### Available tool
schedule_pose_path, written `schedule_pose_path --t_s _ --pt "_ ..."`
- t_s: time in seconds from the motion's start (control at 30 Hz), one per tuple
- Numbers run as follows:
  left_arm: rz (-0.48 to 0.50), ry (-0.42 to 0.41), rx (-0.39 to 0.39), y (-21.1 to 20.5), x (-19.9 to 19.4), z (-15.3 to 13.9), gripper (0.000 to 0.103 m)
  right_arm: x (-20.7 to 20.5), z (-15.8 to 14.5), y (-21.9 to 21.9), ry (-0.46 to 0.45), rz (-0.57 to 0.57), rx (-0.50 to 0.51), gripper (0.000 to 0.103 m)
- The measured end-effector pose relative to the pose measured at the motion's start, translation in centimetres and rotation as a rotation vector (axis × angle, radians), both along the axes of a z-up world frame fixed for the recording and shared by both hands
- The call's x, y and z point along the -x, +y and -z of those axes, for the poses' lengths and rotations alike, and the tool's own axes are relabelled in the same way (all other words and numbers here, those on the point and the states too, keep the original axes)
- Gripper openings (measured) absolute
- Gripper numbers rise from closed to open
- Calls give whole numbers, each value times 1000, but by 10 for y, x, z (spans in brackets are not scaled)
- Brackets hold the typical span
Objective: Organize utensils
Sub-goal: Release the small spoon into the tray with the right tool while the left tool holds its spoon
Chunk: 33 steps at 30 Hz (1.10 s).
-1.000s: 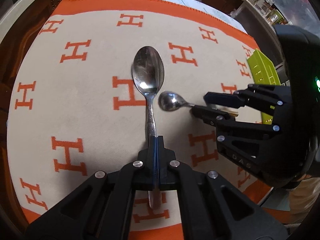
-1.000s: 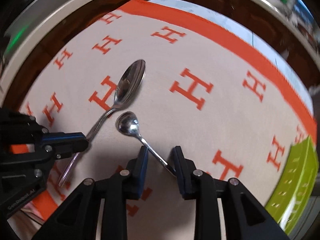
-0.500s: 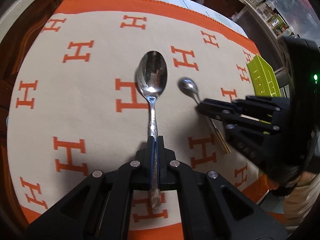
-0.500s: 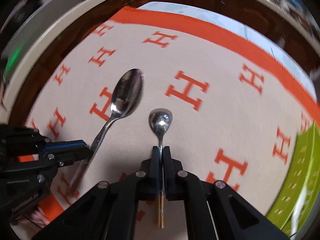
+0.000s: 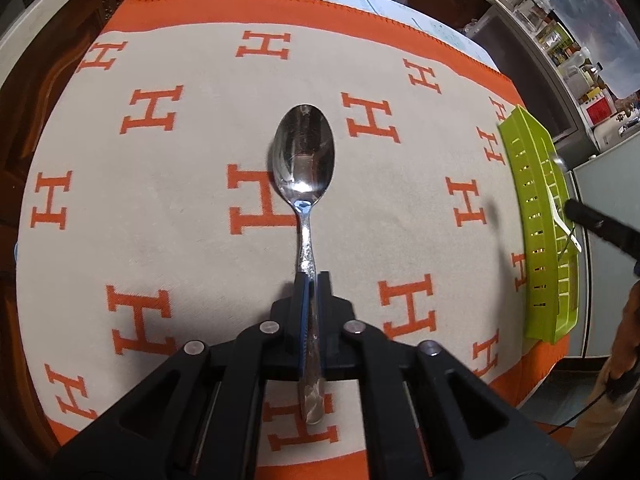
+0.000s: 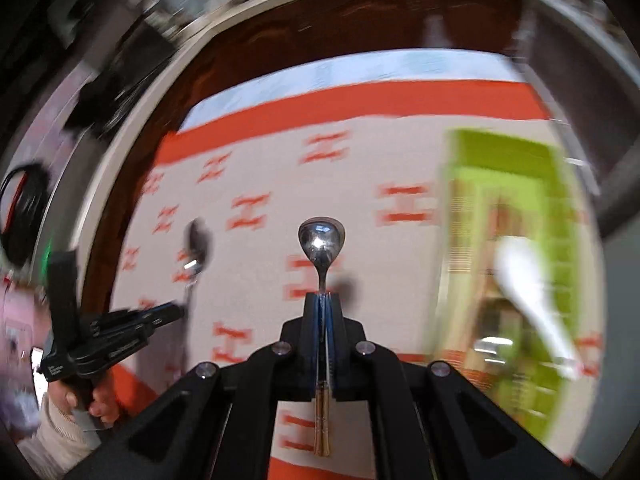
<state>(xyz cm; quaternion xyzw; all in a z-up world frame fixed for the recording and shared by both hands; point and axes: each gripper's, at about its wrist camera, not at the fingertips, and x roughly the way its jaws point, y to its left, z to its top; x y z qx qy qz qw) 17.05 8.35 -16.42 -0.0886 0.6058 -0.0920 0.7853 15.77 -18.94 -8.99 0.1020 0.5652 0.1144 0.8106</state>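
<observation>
Utensils half sorted, by the look of it. Left gripper (image 5: 308, 280) pinches the large spoon (image 5: 304, 160) by its handle over the orange-and-beige cloth (image 5: 160, 208), not yet near the tray. Right gripper (image 6: 322, 300) is clamped on the small spoon (image 6: 321, 240), beside the green tray (image 6: 560, 208), which already holds a white utensil (image 6: 528, 280). Both spoons left to place.

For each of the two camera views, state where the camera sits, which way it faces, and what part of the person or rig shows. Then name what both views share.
Left wrist: on the left gripper, looking along its fingers down at the large spoon on the orange-bordered cloth; the right gripper enters at right.
Right wrist: on the right gripper, facing the cloth and green tray, gripping a small spoon; the left gripper and a hand show.
Shared: large spoon, cloth, tray.
</observation>
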Motion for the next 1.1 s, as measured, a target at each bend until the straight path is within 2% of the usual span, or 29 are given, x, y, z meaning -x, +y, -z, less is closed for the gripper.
schedule_pose_path --t_s 0.07,0.13,0.27,0.5,0.6,0.7,0.73,0.77,0.8,0.97,1.1 --pt "4 3 6 -1 -2 1 23 1 -4 -31 -5 80 67 3" --pt "1 -5 7 -1 -4 2 28 -2 1 -53 11 148 108 3" --pt "8 -19 15 -2 -8 2 28 -6 15 -83 40 224 162 3" --pt "32 -2 49 3 -21 10 28 -13 33 -105 69 271 145 4" --pt "44 -6 54 2 -26 11 26 -14 33 -100 60 270 138 4" --pt "76 -9 10 -5 -29 11 22 -12 31 -98 52 270 139 4" --pt "89 -12 -17 -8 -29 10 16 -11 30 -98 48 272 140 4" --pt "95 -15 -49 -12 -29 10 5 -10 29 -98 44 273 140 4" --pt "100 -17 -79 -14 -29 11 5 -10 28 -98 41 274 139 4" --pt "112 -3 -116 -25 -29 9 4 -2 22 -95 13 273 165 4" --pt "129 -11 -118 -37 -23 5 3 4 17 -95 -2 269 164 4"
